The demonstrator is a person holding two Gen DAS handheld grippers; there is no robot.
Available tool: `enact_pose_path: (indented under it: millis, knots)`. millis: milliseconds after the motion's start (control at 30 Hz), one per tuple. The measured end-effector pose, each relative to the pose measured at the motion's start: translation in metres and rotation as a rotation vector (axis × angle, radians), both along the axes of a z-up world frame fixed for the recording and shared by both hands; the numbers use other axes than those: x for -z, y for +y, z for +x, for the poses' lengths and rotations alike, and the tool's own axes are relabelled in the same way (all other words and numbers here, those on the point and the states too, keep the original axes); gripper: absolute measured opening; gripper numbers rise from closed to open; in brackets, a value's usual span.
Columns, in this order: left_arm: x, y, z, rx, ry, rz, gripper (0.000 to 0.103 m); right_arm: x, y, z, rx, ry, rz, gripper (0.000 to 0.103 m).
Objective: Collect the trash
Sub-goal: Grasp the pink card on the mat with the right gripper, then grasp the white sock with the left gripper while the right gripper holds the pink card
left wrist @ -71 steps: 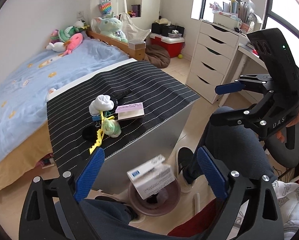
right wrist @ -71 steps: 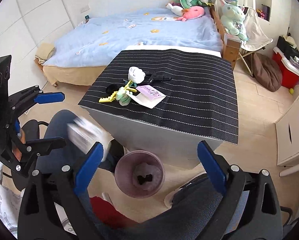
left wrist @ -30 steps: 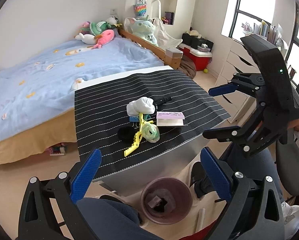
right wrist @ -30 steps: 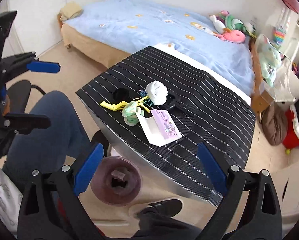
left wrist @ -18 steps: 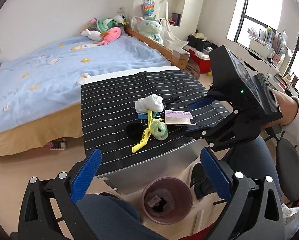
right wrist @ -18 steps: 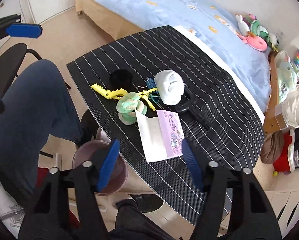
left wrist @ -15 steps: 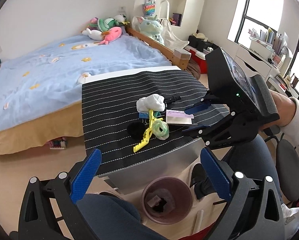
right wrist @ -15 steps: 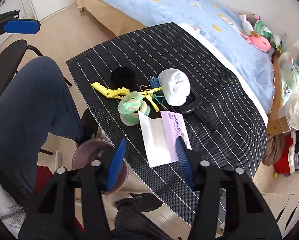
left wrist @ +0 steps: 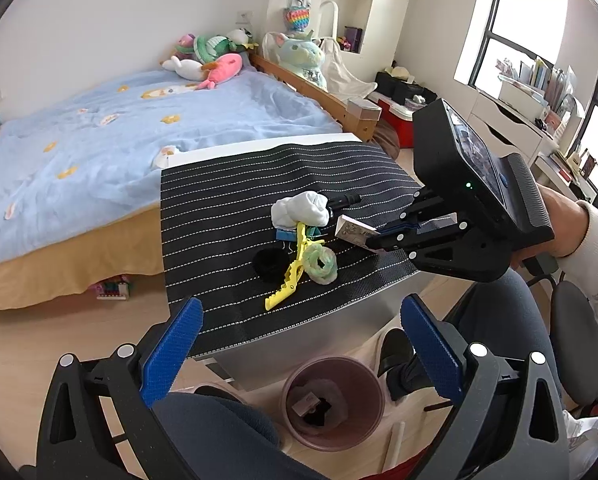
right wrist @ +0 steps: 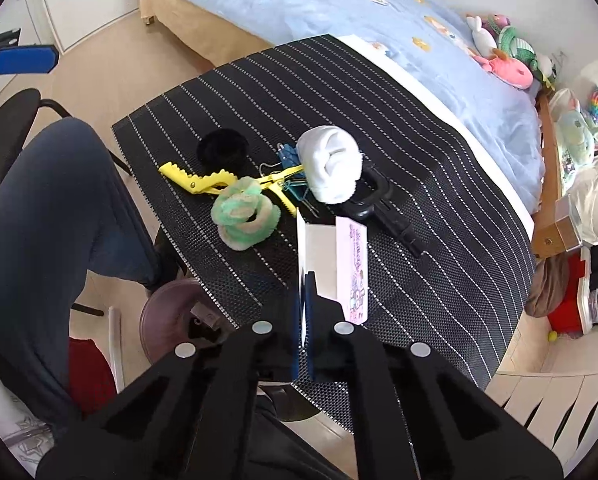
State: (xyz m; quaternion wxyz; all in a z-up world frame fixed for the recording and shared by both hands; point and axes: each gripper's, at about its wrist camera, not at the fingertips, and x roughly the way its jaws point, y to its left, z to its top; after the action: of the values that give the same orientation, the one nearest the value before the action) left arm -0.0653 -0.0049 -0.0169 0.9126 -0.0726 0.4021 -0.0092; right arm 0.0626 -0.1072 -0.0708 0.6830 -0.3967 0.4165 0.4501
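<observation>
A white and pink paper card (right wrist: 333,254) lies on the black striped table (right wrist: 439,184); it also shows in the left wrist view (left wrist: 353,233). My right gripper (right wrist: 303,288) is shut on the card's near edge, also seen in the left wrist view (left wrist: 383,236). My left gripper (left wrist: 299,344) is open and empty, held above a pink waste bin (left wrist: 333,402) on the floor that holds a small box. The bin (right wrist: 171,312) sits under the table edge in the right wrist view.
On the table lie a white sock ball (right wrist: 331,164), a yellow clip (right wrist: 219,182), a green scrunchie (right wrist: 243,212), a black scrunchie (right wrist: 221,150), blue binder clips (right wrist: 289,158) and a black tool (right wrist: 383,208). A bed (left wrist: 99,140) stands behind.
My right gripper moved down to the table and closed on the card's edge. A box dropped from my left gripper into the bin earlier. The left gripper stays open.
</observation>
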Motion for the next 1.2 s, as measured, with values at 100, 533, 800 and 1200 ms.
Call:
enact_pose_path:
  millis: [100, 533, 800, 1200]
  knots:
    - [-0.002, -0.003, 0.004, 0.002, -0.004, 0.002, 0.095, -0.008, -0.005, 0.004, 0.028, 0.014, 0.035, 0.000]
    - [-0.017, -0.005, 0.036, 0.042, -0.027, 0.023, 0.095, -0.048, -0.036, 0.023, 0.206, 0.126, 0.234, 0.000]
    - [-0.022, 0.000, 0.072, 0.088, -0.007, 0.026, 0.095, -0.057, -0.055, 0.030, 0.259, 0.156, 0.294, 0.000]
    - [-0.005, 0.009, 0.131, 0.152, 0.098, -0.010, 0.095, -0.060, -0.068, 0.036, 0.287, 0.181, 0.325, 0.000]
